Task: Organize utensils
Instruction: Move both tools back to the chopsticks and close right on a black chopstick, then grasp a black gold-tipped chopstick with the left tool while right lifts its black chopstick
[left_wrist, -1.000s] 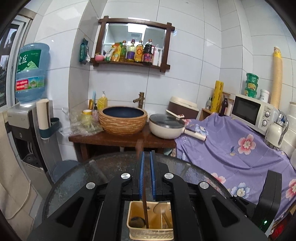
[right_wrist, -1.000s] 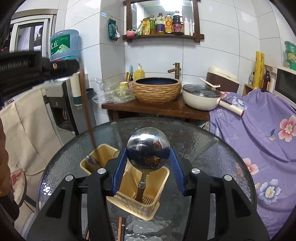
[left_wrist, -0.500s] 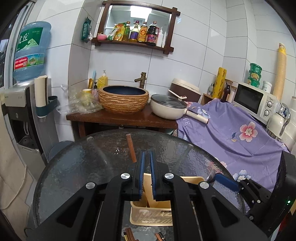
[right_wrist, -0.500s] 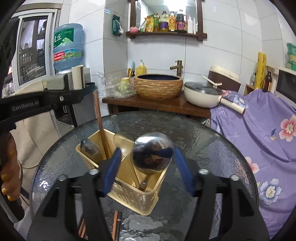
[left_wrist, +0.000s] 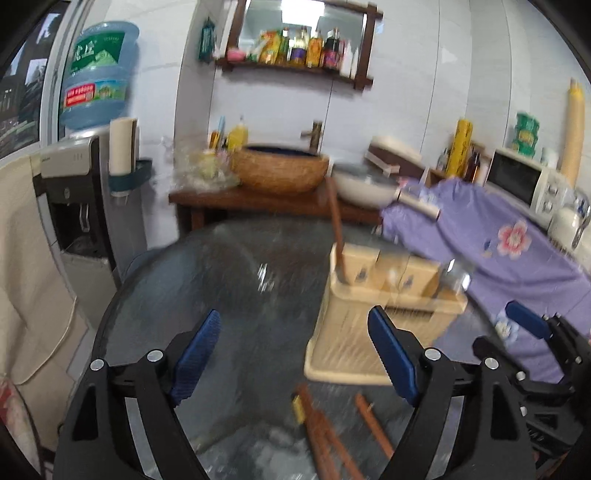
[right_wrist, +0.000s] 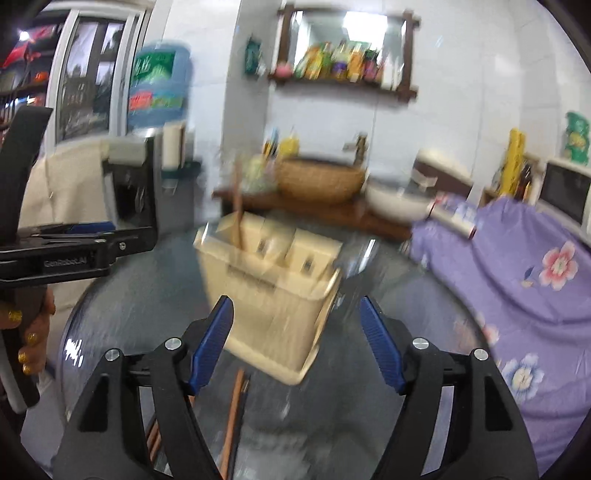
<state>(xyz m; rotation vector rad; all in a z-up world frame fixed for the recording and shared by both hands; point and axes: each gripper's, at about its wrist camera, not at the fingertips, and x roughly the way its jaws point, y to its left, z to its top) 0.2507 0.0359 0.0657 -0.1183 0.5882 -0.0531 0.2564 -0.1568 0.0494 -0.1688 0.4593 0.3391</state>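
The left gripper (left_wrist: 293, 354) is standing wide apart, its jaws having just been opening, with nothing between the blue pads (left_wrist: 197, 356); bare glass tabletop is showing through the gap. The right gripper (right_wrist: 297, 343) is likewise spread, its jaws having just been opening, and is gripping nothing, though the near corner of the utensil holder (right_wrist: 273, 291) is showing in the gap beyond the pads. That cream plastic holder is sitting on the round glass table (left_wrist: 221, 280), to the right of the left gripper's line, and a wooden-handled utensil (left_wrist: 336, 229) is standing upright in its leftmost compartment. Something shiny (left_wrist: 456, 275) is poking up at the holder's right end, too blurred to name. Brown chopsticks (left_wrist: 325, 432) are lying loose on the glass just in front of the holder, near both grippers. A hand (right_wrist: 31, 332) is clasping the left gripper's handle. A purple flowered cloth (right_wrist: 517, 273) is draping the counter to the right.
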